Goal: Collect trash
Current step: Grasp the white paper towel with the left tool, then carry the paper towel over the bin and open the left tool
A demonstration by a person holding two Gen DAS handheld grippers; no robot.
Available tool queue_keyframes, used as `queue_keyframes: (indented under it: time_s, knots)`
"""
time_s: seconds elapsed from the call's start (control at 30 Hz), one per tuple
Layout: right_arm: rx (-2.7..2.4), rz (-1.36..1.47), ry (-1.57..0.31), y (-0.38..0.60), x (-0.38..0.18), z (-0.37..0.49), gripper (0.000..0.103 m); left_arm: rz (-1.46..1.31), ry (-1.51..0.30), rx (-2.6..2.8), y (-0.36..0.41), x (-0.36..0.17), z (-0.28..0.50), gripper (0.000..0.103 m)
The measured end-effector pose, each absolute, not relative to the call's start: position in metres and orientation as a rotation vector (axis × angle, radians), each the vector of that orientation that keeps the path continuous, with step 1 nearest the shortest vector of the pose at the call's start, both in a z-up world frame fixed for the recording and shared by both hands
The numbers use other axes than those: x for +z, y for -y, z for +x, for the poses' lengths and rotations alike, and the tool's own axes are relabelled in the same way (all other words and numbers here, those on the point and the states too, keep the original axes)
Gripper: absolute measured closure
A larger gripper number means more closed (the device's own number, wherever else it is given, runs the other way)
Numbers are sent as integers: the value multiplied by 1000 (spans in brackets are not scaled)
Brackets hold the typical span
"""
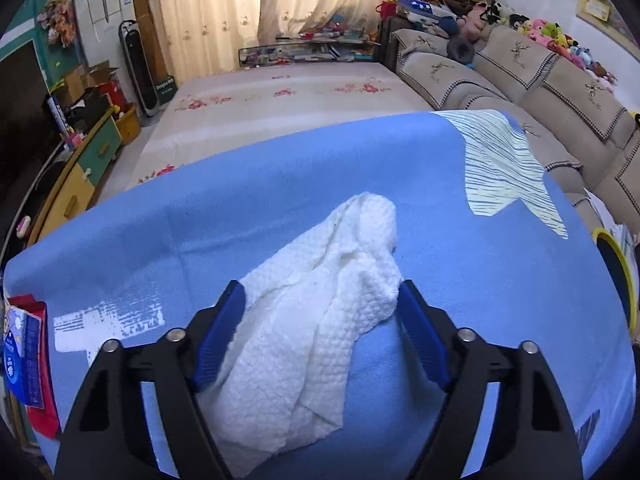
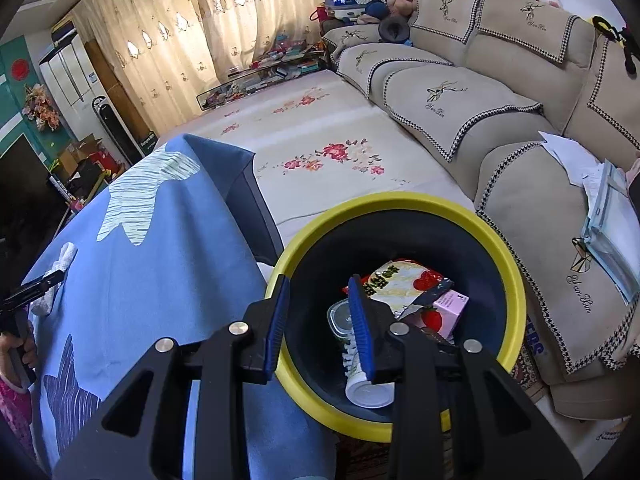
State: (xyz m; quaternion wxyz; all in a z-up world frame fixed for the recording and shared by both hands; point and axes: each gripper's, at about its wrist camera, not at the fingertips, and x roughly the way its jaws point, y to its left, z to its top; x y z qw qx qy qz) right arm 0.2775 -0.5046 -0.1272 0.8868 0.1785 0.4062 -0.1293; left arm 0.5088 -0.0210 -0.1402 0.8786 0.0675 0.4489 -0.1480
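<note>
A crumpled white paper towel [image 1: 320, 292] lies on the blue tablecloth [image 1: 480, 288]. My left gripper [image 1: 320, 300] is open, its blue pads on either side of the towel, the jaws standing wide apart. The towel [image 2: 60, 268] and left gripper also show far left in the right wrist view. My right gripper [image 2: 318, 292] is open and empty above the yellow-rimmed black bin [image 2: 516, 280]. In the bin lie a red snack wrapper [image 2: 404, 280], a pink carton [image 2: 450, 310], a clear lidded cup [image 2: 340, 316] and a white bottle [image 2: 366, 384].
A red-and-blue tissue pack [image 1: 24, 356] lies at the table's left edge. The bin's rim [image 1: 620, 256] shows at the table's right edge. A beige sofa [image 2: 500, 120] with papers [image 2: 608, 220] stands right of the bin. A floral carpet [image 2: 320, 140] lies beyond.
</note>
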Motion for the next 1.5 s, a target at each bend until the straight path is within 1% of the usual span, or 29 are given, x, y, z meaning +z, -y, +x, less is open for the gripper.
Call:
queue_keyframes:
  time_s: [0.03,0.07,0.1,0.13,0.17,0.2,0.23,0.33,0.53,0.73,0.9,1.2,1.4,1.5]
  knots:
    - [-265,372,-845,504,-128,277,74,143,-933,-299,20,-140,508,38]
    - [-263,374,-844,504,-128,277,74,139,-930,-291,19,-140,508,42]
    - [-259,376,-842,504,-128,276,74,129,-929,-282,16,-139,508,51]
    - [-256,378,-841,503,-128,275,74,117,-929,-277,13,-138,507,63]
    - [-253,380,-839,504,-127,274,74,104,-932,-275,10,-137,507,69]
    - [-251,384,-834,504,-126,273,74,86,-936,-275,7,-135,505,79]
    - [-249,386,-831,505,-124,271,74,77,-937,-274,5,-133,503,85]
    - [-245,395,-818,508,-120,265,74,86,-907,-271,8,-120,488,88]
    - [-233,398,-790,514,-109,245,74,135,-830,-324,47,-74,443,88]
    - [-235,392,-770,527,-103,222,74,167,-783,-440,116,-33,389,89]
    - [-267,390,-747,546,-97,194,74,210,-762,-553,187,-15,357,88]
    - [-329,409,-722,585,-96,152,74,266,-805,-742,323,-27,328,88]
    - [-350,421,-732,601,-103,133,74,319,-860,-837,418,-58,319,88]
    - [-359,430,-736,606,-106,126,74,336,-905,-851,453,-79,320,88]
